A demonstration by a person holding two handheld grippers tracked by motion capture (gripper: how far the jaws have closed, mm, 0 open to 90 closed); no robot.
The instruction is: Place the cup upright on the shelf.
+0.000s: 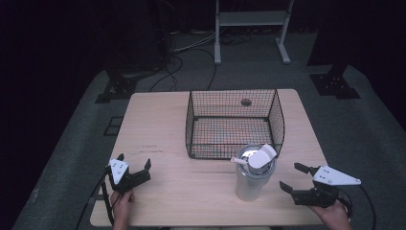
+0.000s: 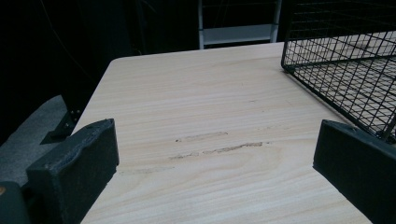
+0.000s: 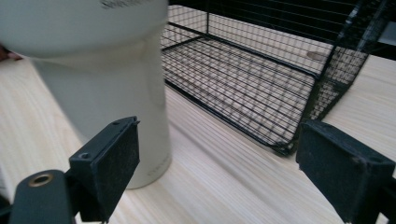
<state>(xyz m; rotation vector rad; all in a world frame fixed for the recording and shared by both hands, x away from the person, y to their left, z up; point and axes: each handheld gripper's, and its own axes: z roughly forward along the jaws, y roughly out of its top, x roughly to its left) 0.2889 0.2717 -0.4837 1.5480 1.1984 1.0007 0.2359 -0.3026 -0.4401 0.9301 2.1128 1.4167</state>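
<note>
One tumbler (image 1: pixel 254 173) left of right tongs (image 1: pixel 293 178)

From above, light falls on my tabletop (image 1: pixel 163 124) and leaves the room beyond it nearly black; the grey floor (image 1: pixel 67 143) fades quickly to dark. The picture is dim and slightly soft, with mild grain. The tumbler's (image 1: pixel 253 175) metal lid catches a bright glint, and it throws a faint shadow to its left. Along my left jaws the wood grain is sharp and evenly lit, the jaws themselves close and a little soft. Along my right jaws the tumbler (image 3: pixel 107 79) is blurred and washed pale, and the basket (image 3: pixel 261 79) is soft
</note>
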